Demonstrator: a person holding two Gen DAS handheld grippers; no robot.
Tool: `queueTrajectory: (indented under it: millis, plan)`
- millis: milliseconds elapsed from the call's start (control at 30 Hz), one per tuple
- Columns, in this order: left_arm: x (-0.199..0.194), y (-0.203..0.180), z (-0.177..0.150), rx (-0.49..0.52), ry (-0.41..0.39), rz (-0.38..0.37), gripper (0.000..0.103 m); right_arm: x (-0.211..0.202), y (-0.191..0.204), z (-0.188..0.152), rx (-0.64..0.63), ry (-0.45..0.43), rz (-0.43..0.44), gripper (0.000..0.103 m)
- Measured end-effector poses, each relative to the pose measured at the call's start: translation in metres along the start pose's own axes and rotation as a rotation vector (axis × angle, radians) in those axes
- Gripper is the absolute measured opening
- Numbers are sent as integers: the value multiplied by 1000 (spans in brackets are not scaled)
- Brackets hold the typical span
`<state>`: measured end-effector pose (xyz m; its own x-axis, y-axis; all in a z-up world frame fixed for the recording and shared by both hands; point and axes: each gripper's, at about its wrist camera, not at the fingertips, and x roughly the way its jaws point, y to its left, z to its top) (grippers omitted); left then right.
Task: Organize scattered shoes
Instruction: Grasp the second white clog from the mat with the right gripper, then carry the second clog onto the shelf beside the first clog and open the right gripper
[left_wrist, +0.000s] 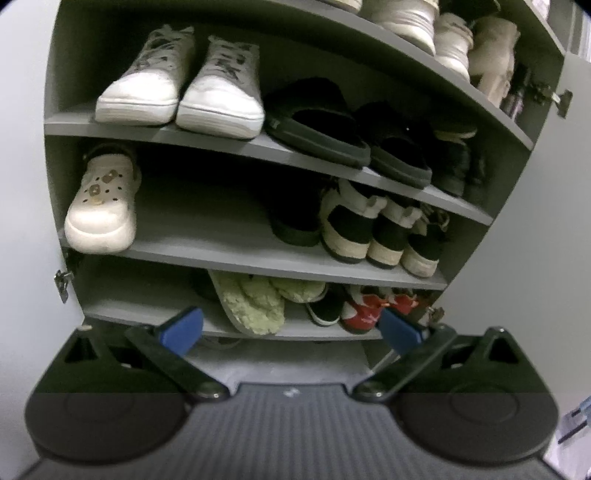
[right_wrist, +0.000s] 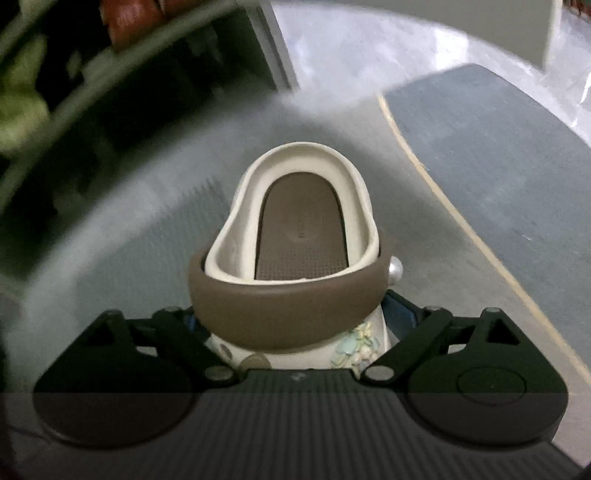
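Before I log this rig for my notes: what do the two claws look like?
Both look alike: black bodies with two round discs, a ribbed grey middle panel, black linkage arms on silver pivots. The left claw has blue finger pads; the right claw shows only slivers of blue.

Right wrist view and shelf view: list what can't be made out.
- Clog toe, right wrist view: hidden behind its brown strap and the right gripper.
- Shoe rack, right wrist view: motion-blurred.
- Top-shelf shoes, left wrist view: cut off by the frame edge.
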<state>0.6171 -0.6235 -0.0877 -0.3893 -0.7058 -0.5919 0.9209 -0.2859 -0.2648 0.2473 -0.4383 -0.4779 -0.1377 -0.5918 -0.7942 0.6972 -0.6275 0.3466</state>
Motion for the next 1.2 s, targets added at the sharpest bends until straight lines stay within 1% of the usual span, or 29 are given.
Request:
queueTrajectory:
  millis: [67,100,233,300,333,400,500,633,800,933,1100,1200]
  plan:
    - [-1,2,1,-3,-5,7,103,-6,15,18,20,-44,86,94]
    - [-2,2,1,-2,-7,10,103,-9,25,25,6,-62,116,94]
    - [-4,2,0,-6,-5,17,103,-35,98,68,-143,-166,325,94]
    - [-6,2,1,-9,-10,16,103,-50,140,81,-258,-209,425,94]
    - [-7,2,1,-10,-13,15,103,-56,160,87,-310,-227,469,94]
    - [-9,2,2,-12,-22,18,103,-63,189,95,-382,-246,526,94]
    - [-13,3,2,-25,-31,17,103,-62,242,105,-462,-256,556,94]
    - [-19,5,3,-55,-53,-6,103,-60,313,118,-568,-269,594,94]
    - [-26,9,6,-73,-77,11,103,-59,402,132,-701,-283,632,93]
    - [-33,14,8,-88,-101,13,103,-43,464,142,-713,-241,560,93]
    - [-45,24,12,-126,-142,12,103,-32,520,146,-716,-218,498,93]
    - [-51,33,15,-144,-155,16,103,-24,554,151,-730,-209,446,94]
